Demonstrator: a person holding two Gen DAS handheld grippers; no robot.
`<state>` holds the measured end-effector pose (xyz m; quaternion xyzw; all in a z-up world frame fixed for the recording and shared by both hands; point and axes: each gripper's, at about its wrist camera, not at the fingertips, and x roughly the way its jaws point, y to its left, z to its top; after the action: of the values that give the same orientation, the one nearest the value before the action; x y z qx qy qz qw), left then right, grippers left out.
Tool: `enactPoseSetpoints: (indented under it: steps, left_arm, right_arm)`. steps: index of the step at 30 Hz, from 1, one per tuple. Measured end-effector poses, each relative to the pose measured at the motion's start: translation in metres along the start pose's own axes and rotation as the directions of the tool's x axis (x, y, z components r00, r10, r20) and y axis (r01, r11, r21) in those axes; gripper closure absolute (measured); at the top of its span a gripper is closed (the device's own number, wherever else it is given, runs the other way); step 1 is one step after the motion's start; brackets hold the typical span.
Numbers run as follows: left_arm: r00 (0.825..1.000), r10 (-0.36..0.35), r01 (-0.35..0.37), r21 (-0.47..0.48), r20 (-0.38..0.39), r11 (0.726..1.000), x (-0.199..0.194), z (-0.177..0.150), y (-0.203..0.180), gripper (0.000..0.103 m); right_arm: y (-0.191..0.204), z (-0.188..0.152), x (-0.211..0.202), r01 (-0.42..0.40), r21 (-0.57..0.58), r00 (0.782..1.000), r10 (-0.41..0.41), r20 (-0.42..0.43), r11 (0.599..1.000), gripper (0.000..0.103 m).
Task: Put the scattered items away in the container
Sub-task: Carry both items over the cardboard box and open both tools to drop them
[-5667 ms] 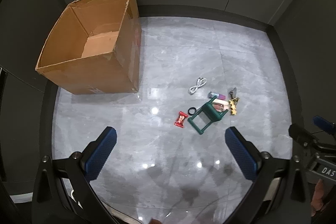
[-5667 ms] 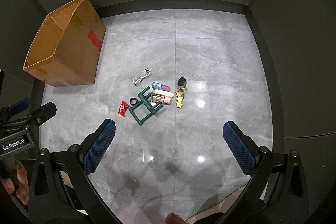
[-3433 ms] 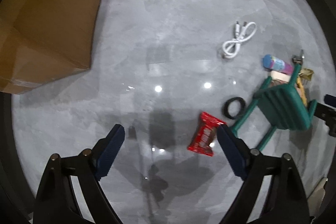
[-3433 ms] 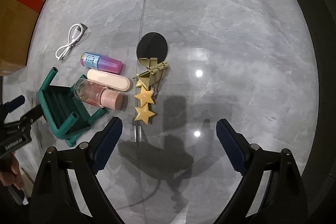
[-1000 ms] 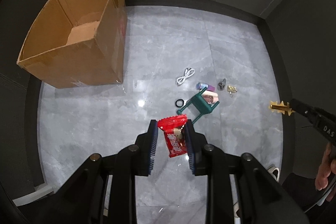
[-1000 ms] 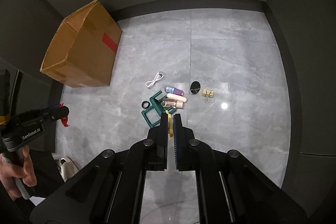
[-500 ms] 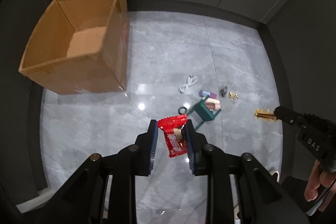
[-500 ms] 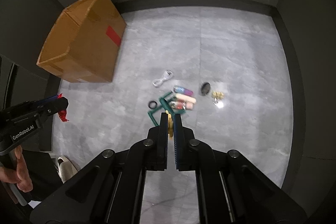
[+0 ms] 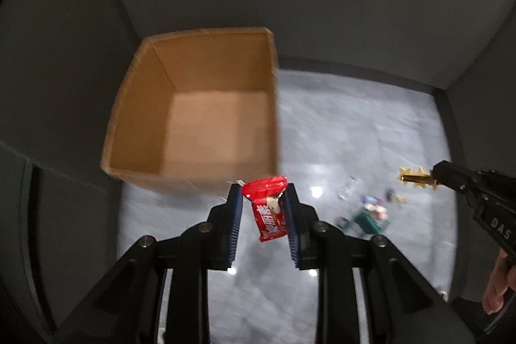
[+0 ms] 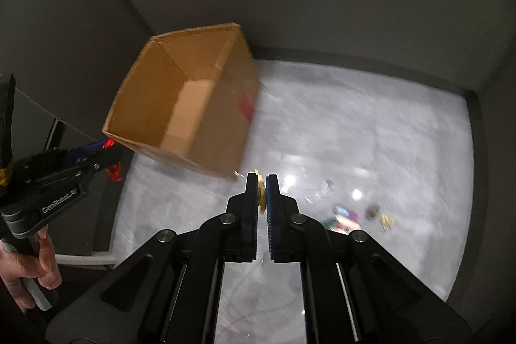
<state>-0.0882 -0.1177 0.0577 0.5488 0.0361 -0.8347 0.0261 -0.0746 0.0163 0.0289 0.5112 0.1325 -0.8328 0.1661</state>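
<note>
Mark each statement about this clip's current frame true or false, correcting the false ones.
1. The left gripper grips a red snack packet. True.
2. The right gripper is open and empty. False: it is shut on a gold star-shaped clip.
3. The brown cardboard box shows an empty bottom. True.
4. The green toy chair lies inside the box. False: it lies on the grey floor.

"GenRobot.AI" marks the left claw (image 10: 106, 158); "DAS" the right claw (image 9: 433, 178).
</note>
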Motion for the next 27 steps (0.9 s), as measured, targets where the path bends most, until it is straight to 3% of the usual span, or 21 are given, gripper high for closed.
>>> enactPoseSetpoints:
  steps: [6, 14, 20, 27]
  left_arm:
    - [0.998, 0.055, -0.055, -0.024, 0.019, 0.998, 0.015, 0.038, 0.044, 0.078]
    - [0.997, 0.075, -0.075, -0.074, -0.003, 0.994, 0.031, 0.054, 0.096, 0.078]
    - [0.999, 0.016, -0.020, -0.116, -0.041, 0.993, 0.053, 0.048, 0.124, 0.077]
    - [0.999, 0.017, -0.021, -0.112, -0.033, 0.993, 0.059, 0.054, 0.131, 0.077]
  right_arm:
    - [0.064, 0.048, 0.030, -0.046, -0.047, 0.999, 0.046, 0.002, 0.998, 0.098]
    - [0.121, 0.090, 0.082, -0.056, -0.094, 0.998, 0.052, -0.039, 0.994, 0.098]
    - [0.147, 0.100, 0.114, -0.057, -0.100, 0.995, 0.049, -0.082, 0.993, 0.098]
    - [0.148, 0.104, 0.141, -0.022, -0.072, 0.992, 0.013, -0.123, 0.997, 0.098]
